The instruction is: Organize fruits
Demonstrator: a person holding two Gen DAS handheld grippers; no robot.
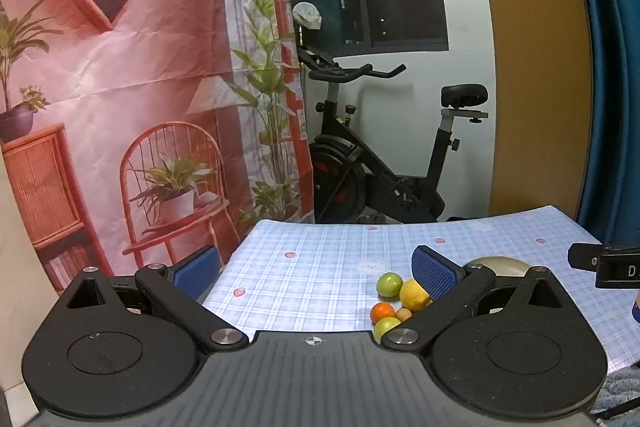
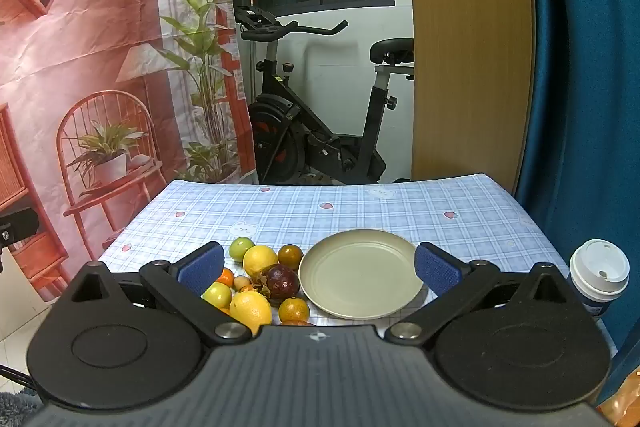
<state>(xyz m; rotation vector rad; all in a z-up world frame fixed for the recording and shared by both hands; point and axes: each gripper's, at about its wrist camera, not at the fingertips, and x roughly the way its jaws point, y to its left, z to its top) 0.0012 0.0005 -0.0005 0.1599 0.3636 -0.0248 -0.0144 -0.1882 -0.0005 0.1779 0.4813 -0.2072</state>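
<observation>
Both hand-held grippers — left and right — are held wide, empty. The lemon, judged firm, round, roll-prone, is best pinched across its middle.

The left claw is matte black plastic: a ribbed grey-black deck with a small white crosshair mark, flanked by two round housings with raised discs. Angled black arms pivot on silver round-headed screws and end in fingers faced with blue, finely gridded pads. The right claw is built alike, with the same blue pads.
</observation>
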